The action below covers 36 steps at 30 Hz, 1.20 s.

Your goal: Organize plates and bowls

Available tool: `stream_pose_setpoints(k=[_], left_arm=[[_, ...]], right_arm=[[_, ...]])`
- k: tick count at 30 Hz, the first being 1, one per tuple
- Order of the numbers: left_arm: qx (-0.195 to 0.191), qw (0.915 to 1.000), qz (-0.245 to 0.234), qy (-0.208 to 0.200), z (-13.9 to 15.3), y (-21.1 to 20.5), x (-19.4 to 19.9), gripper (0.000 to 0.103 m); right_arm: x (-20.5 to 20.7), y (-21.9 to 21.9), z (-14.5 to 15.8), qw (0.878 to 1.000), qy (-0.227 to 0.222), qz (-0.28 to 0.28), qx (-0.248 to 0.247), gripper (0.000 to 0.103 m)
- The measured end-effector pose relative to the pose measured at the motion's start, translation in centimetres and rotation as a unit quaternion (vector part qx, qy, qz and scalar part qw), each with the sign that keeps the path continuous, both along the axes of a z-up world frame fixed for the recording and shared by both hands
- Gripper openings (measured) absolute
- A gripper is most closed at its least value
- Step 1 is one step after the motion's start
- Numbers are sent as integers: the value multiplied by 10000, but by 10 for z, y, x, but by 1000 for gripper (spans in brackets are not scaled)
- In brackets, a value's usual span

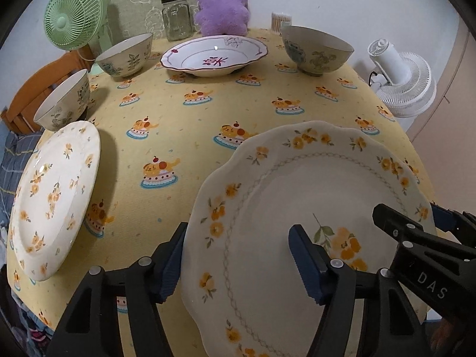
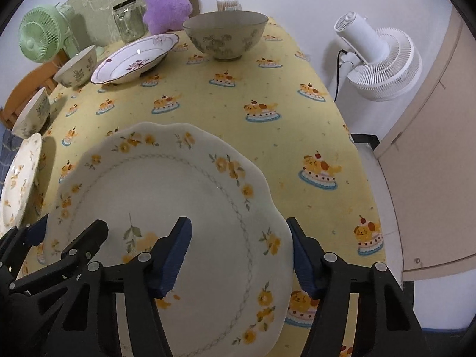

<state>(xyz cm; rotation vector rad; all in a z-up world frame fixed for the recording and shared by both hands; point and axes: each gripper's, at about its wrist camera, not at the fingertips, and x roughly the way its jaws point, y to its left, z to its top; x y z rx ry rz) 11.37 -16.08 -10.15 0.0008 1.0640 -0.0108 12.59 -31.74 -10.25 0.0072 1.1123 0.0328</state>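
Observation:
A large scalloped plate with yellow flowers (image 1: 282, 208) (image 2: 178, 202) lies near the table's front edge. My left gripper (image 1: 238, 261) is open, its fingers astride the plate's left rim. My right gripper (image 2: 241, 255) is open, its fingers astride the plate's right rim. A second yellow-flowered plate (image 1: 56, 196) (image 2: 17, 178) lies at the left. A white plate with a purple rim (image 1: 214, 55) (image 2: 134, 58) sits at the back. Three patterned bowls stand around: back right (image 1: 316, 49) (image 2: 224, 34), back left (image 1: 126, 56) (image 2: 77, 67), and left (image 1: 64, 102) (image 2: 31, 114).
The table wears a yellow cloth (image 1: 184, 125) with cake-dog prints. A glass jar (image 1: 177, 17), a purple plush (image 1: 223, 6), a green fan (image 1: 74, 15) and a toothpick holder (image 1: 279, 19) stand at the back. A white fan (image 2: 377, 56) stands off the table's right edge.

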Motion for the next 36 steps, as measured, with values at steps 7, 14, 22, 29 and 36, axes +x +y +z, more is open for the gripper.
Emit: stream_pose_setpoints(k=[7,14,22,29,36], left_arm=[[-95,9999,34,84,0,8,12,68],[-46,9998,180,64,6,22,29,68],[-239,9982,477,260,2,43,55,68],[-194,9986,457,197,1,40,63,67],[-32,9986,483,227,0,38,66,69]], right_arm=[[10,5,4,9999,-46,20,-96,67],[32,19,8,9999,-39,132,-51,67],[59,36,6,9998,18,213,-7,67],[77,38,0,9996,49,236,-122,67],[81,40,-3,9992,59,352,-194,67]])
